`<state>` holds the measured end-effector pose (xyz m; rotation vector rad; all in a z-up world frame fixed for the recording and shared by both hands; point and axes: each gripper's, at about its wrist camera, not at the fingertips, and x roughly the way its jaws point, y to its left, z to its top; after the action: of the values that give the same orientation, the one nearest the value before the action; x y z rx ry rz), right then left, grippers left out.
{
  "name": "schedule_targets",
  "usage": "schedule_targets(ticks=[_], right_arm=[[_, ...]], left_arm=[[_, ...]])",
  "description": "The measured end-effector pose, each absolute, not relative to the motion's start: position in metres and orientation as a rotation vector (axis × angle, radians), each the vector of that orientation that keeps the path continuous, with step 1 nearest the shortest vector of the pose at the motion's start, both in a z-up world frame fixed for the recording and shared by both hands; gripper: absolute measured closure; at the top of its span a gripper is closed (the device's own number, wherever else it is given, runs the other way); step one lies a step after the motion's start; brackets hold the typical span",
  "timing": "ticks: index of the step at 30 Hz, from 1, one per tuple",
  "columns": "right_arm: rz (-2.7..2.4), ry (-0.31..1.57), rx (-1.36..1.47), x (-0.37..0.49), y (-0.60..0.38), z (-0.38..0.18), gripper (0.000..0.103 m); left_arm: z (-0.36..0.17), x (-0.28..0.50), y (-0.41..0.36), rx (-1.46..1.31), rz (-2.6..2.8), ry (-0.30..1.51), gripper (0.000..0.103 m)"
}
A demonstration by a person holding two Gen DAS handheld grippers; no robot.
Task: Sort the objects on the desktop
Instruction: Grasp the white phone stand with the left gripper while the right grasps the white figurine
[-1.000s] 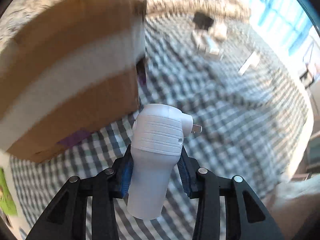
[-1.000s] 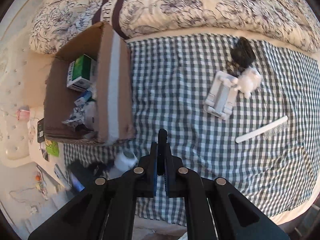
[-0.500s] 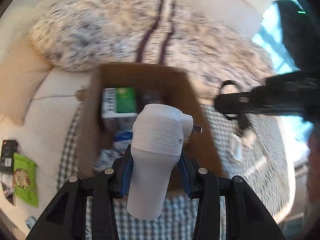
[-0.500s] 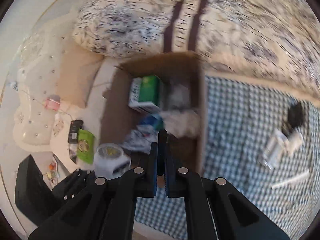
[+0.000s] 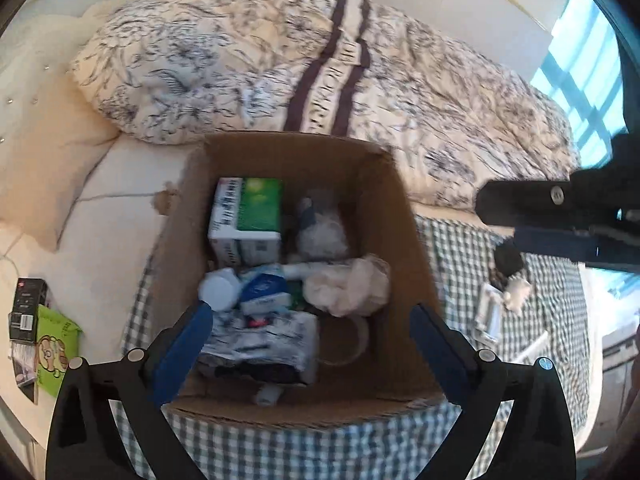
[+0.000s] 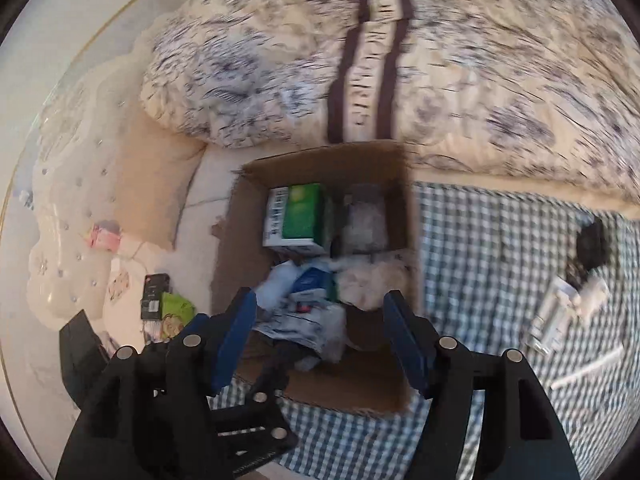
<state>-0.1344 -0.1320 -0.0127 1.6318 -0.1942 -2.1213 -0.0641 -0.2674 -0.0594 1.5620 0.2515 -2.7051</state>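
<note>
A brown cardboard box (image 5: 404, 248) stands open on the checked cloth, also in the right wrist view (image 6: 236, 240). It holds a green and white carton (image 5: 248, 216), a white plug adapter (image 5: 218, 290), crumpled tissue (image 5: 352, 288) and several packets. My left gripper (image 5: 308, 340) is open and empty above the box. My right gripper (image 6: 320, 332) is open and empty over the box too. On the cloth to the right lie a white holder (image 6: 556, 320), a black object (image 6: 592, 244) and a white comb (image 6: 588, 368).
A flowered duvet (image 5: 320, 60) lies behind the box. A cream pillow (image 5: 44, 152) is at the left. A green packet (image 5: 54, 350) and a black packet (image 5: 26, 308) lie at the left edge. A window (image 5: 580, 76) is at the right.
My left gripper rose over the box, opened and let go of the white plug adapter, which now lies inside. My right gripper swung toward the box and opened.
</note>
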Motion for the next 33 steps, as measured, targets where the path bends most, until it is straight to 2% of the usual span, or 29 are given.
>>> schedule_targets(ticks=[9, 16, 23, 33], right_arm=[[-2.369, -0.469, 1.792, -0.134, 0.035, -0.03, 0.037], [-2.461, -0.717, 1.916, -0.135, 0.166, -0.063, 0.037], [-2.359, -0.844, 1.982, -0.165, 0.208, -0.117, 0.038], [-2.175, -1.024, 2.092, -0.208, 0.214, -0.209, 0.041]], left_arm=[[-0.061, -0.082, -0.143, 1.69, -2.852, 0.123, 0.001], [-0.109, -0.102, -0.034, 1.852, -2.897, 0.051, 0.0], [-0.183, -0.128, 0.03, 1.966, -2.816, -0.05, 0.0], [-0.257, -0.156, 0.042, 2.061, -2.715, -0.039, 0.0]])
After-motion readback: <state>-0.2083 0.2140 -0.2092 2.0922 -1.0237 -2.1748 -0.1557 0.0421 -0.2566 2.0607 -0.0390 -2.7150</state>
